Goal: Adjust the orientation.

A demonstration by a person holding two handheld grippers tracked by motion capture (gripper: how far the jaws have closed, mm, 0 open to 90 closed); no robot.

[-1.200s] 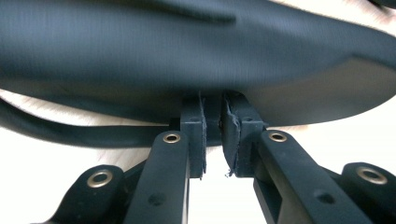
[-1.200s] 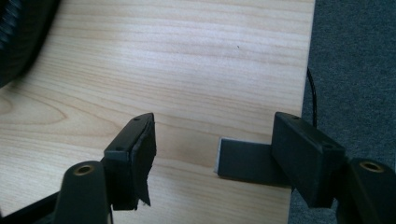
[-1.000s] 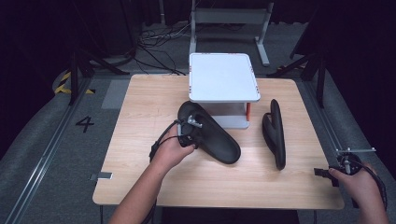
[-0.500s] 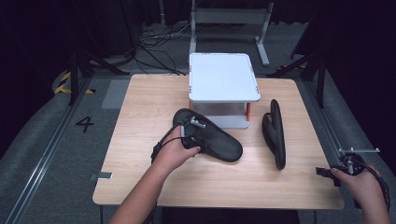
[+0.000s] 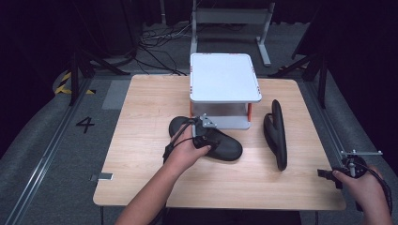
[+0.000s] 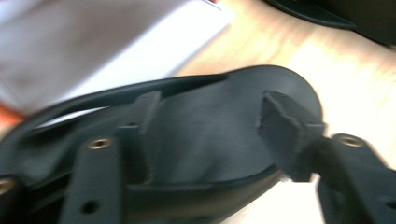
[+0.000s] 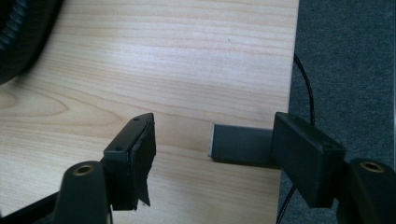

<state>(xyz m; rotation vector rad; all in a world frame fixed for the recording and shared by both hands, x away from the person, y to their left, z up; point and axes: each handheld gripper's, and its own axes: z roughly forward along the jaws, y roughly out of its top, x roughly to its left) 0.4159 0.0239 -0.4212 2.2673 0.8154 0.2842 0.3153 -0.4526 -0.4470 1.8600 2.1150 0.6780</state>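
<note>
At centre frame in the high view, the left gripper (image 5: 206,136) sits over the flat black sandal (image 5: 220,144), just in front of the white stand (image 5: 225,77). Its jaws have just been opening and now straddle the sandal (image 6: 210,126) without pinching it. At lower right, the right gripper (image 5: 345,168) hangs spread and empty at the table (image 5: 141,122) edge.

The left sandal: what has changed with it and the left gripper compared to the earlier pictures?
The left sandal turned from a steep diagonal to lie flatter across the table, ending in front of the white stand. The left gripper has just been opening; its fingers now stand apart over the sandal. The right sandal and right gripper stayed put.
</note>
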